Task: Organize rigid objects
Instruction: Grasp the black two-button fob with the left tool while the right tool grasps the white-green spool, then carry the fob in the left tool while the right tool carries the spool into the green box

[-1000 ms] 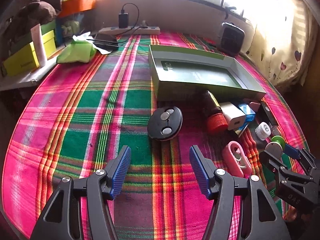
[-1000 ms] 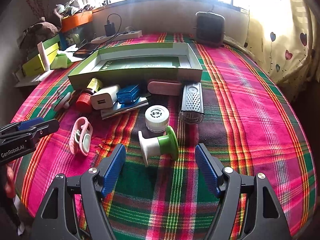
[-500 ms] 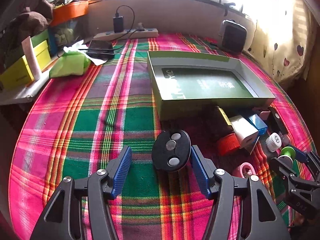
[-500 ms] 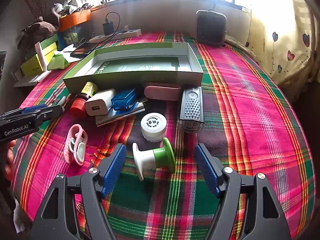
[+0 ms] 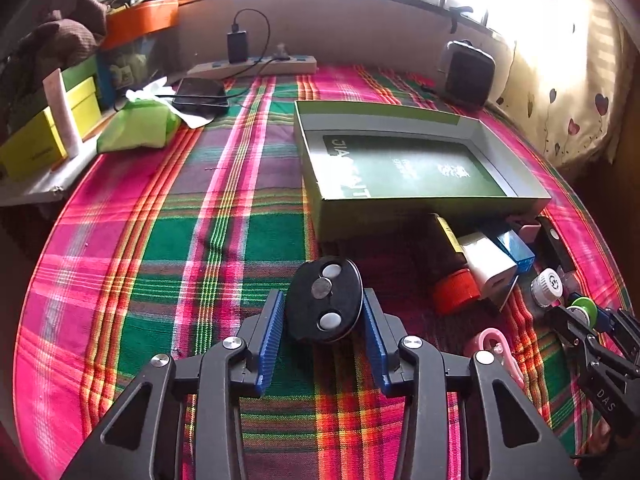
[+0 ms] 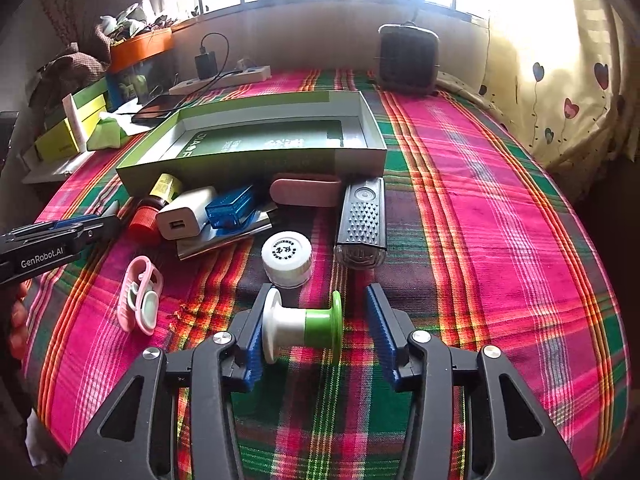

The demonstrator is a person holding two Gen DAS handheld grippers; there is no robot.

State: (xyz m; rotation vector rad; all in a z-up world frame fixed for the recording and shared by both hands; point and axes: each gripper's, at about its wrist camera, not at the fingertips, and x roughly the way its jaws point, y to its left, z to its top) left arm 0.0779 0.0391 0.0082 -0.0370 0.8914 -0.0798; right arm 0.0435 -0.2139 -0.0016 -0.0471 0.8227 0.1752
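Two grippers, one per view, are closing on their own object. From your left wrist, the left gripper [image 5: 324,322] has the black oval remote [image 5: 325,300] between its blue pads, both pads at or very near its edges, long axis pointing away toward the open green box [image 5: 420,200] just beyond. From your right wrist, the right gripper [image 6: 316,328] straddles the white-and-green spool [image 6: 302,326], axis crosswise; the left pad touches its white flange, the right pad stands clear of the green one.
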